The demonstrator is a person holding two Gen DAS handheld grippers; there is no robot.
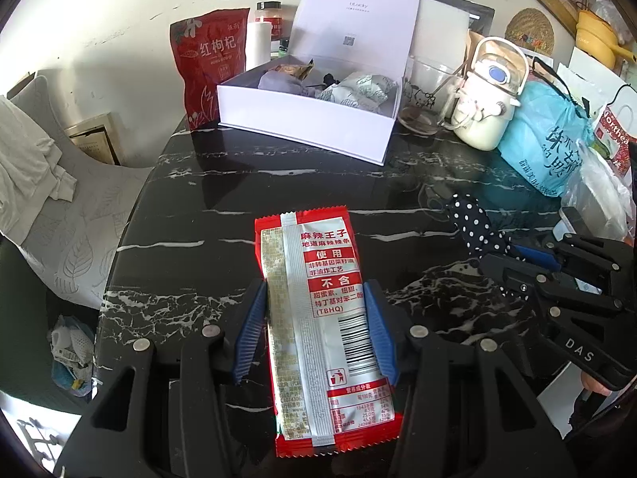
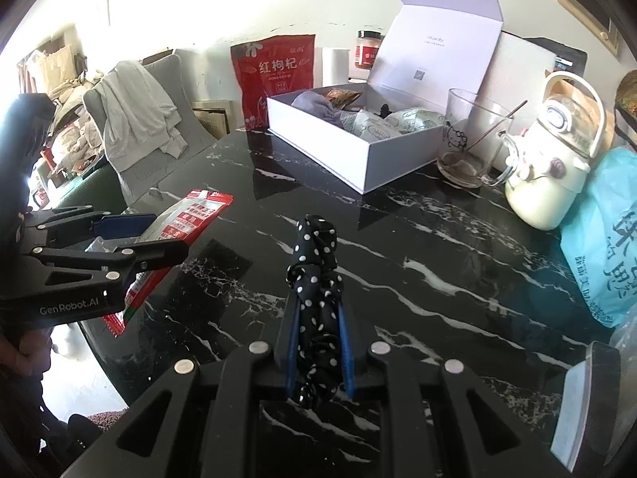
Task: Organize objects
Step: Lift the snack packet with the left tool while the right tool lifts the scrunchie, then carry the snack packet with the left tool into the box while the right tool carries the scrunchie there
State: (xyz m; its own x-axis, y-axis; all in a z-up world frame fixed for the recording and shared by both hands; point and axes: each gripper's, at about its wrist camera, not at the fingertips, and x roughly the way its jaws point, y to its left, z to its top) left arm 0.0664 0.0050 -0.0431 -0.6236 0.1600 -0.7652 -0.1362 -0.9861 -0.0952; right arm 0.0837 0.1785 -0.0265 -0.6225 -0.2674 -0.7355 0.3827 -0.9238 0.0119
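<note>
Carrying both items to the white box, open at 12 o'clock on the black marble worktop. Left hand-held gripper is clamped across the red snack packet, packet flat and long axis pointing at the box. Right hand-held gripper is pinched on the polka-dot fabric piece, near 3 o'clock of the packet. Suggest entering the box one hand at a time, clearing the front wall, releasing low; glass mug sits just beside it.
</note>
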